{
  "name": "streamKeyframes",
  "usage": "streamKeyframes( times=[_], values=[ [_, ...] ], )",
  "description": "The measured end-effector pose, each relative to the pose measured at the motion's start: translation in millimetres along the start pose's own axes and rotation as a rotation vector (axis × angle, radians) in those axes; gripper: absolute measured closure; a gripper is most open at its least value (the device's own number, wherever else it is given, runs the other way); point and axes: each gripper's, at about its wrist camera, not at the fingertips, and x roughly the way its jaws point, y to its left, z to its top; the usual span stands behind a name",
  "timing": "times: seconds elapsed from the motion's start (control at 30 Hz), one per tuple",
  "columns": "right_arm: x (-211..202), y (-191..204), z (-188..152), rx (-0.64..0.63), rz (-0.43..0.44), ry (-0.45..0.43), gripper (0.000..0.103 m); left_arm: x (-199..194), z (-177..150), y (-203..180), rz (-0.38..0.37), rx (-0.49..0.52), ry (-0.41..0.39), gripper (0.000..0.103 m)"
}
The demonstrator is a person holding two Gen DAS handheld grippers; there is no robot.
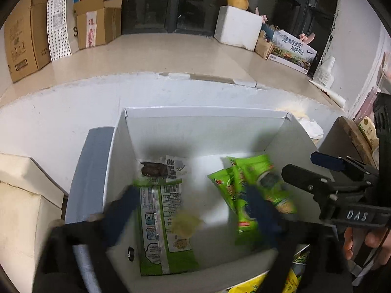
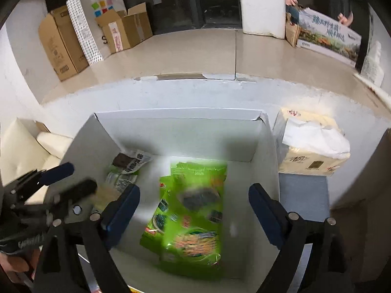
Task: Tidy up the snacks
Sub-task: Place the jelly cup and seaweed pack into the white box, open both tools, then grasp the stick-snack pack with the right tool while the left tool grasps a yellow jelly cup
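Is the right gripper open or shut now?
Open. The right gripper has its blue fingers spread wide apart above the white box, holding nothing.

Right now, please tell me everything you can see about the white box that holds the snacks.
The white box looks like thin cardboard, open at the top, with upright walls and one torn rear corner. It stands against a white wall, beside a tissue pack. On its floor lie blurred bright green snack bags, a green packet lying back side up, and a small dark-and-white packet. Both grippers hover above it; neither clearly touches it.

Motion-blurred green snack bags [image 2: 193, 217]; yellow packet [image 1: 276, 283] cut off at bottom edge.
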Motion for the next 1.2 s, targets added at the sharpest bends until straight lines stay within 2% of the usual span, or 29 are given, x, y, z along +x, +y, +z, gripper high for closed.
streamKeyframes(
  times=[0.03,0.13,0.27,0.4,0.6,0.87,1.0,1.2],
  values=[
    [-1,0,0,-0.002,-0.01,-0.003,0.001,-2,-1,-2,0.001,0.015,-0.008,0.003],
    [-10,1,0,-0.023,-0.053,-0.044,0.0,-4,-1,-6,0.022,0.035,-0.007,0.001],
    [-19,0,5,-0.026,-0.061,-0.061,0.0,-10,0,-10,0.023,0.051,-0.006,0.0],
    [-29,1,2,-0.027,-0.03,-0.068,0.0,-18,-3,-12,-0.008,0.058,-0.006,0.0],
    [-60,7,-19,-0.038,0.011,-0.111,0.0,-35,-13,-10,-0.005,0.037,-0.029,0.0],
    [-116,24,-95,-0.095,0.04,-0.157,0.0,-70,-47,-13,0.037,0.04,-0.055,0.0],
    [-125,27,-141,-0.105,0.008,-0.111,0.0,-89,-77,-12,0.04,0.037,-0.059,0.0],
    [-104,25,-203,-0.101,-0.08,0.018,0.0,-101,-129,-11,0.039,0.008,-0.019,0.0]
  ],
)
